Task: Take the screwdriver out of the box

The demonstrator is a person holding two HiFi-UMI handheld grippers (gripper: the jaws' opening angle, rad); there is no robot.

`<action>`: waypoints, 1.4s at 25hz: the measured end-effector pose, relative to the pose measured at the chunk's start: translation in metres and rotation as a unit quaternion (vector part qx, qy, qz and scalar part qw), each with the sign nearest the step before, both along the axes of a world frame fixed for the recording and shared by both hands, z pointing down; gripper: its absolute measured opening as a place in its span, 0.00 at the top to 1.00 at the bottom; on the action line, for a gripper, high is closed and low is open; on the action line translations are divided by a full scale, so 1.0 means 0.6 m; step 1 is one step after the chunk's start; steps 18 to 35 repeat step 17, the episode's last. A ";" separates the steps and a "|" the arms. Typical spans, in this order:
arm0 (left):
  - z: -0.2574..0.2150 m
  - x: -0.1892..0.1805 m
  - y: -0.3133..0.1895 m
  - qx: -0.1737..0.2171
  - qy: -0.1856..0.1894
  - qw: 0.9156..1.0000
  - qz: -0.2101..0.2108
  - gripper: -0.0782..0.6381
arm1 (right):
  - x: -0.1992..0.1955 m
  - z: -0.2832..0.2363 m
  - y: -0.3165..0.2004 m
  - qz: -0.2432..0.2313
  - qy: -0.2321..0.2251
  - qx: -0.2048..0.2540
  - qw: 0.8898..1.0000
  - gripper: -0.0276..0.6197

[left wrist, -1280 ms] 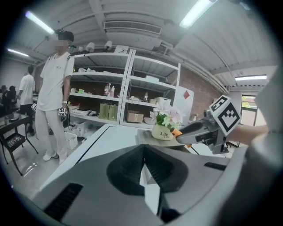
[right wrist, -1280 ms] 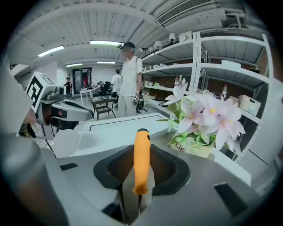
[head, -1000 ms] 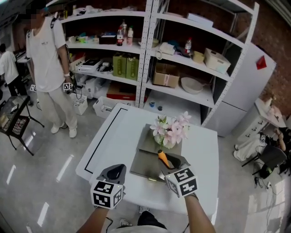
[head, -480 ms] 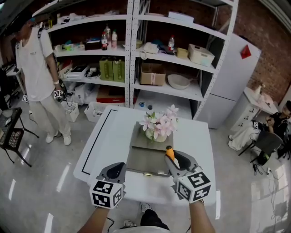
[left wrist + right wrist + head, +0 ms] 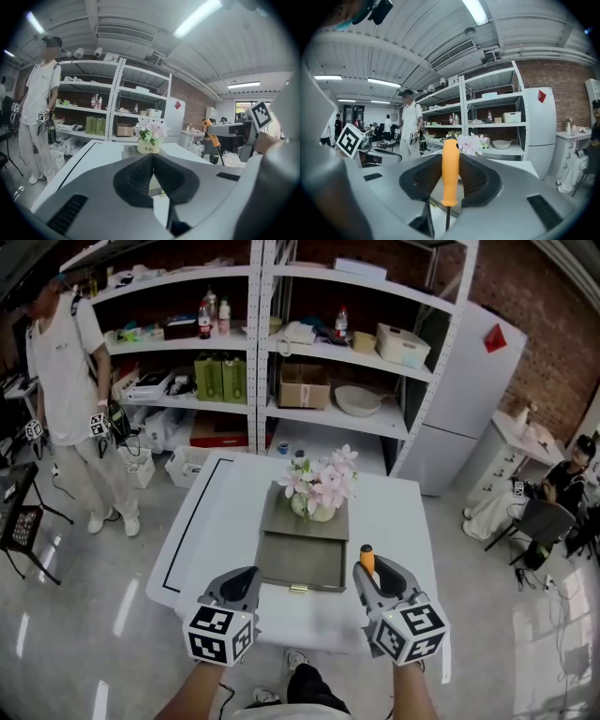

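Starting well left of the box (image 5: 300,563), a person (image 5: 66,352) stands on the floor by the shelves, too far off to matter. Nearer, off the box's front left corner, the left gripper (image 5: 152,160) hovers over the white table (image 5: 220,512) with its jaws pressed together on nothing. The box itself lies open and looks empty inside, and a flower pot (image 5: 319,507) stands at its far end. Just beyond the box's right edge, the right gripper (image 5: 451,161) pinches the orange handle of the screwdriver (image 5: 367,559), handle up and dark shaft hanging below the pads, so the tool is already clear of the box. The main risk, as I judge it, is the grip: the pads hold a smooth, rounded handle near its middle, and a quick swing or tilt could let it slide down through them and drop onto the table. Lowering it carelessly could also jab the tip into the tabletop or the box's rim. A sweep back across the box could catch the flowers and tip the pot.
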State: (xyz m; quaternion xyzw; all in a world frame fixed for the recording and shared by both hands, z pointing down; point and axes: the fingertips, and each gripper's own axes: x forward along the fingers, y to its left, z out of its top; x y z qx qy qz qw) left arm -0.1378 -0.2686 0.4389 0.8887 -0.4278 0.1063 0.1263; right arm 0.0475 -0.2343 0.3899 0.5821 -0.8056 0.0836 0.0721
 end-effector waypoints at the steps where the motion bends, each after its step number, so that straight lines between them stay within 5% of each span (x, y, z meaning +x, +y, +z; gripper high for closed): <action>1: 0.001 0.001 0.002 0.000 0.000 1.000 0.001 0.89 | 0.002 0.001 0.003 0.002 0.001 -0.001 1.000 0.77; 35: 0.004 -0.004 0.002 -0.003 -0.001 1.000 -0.004 0.89 | -0.001 0.001 0.003 0.000 0.011 0.000 1.000 0.77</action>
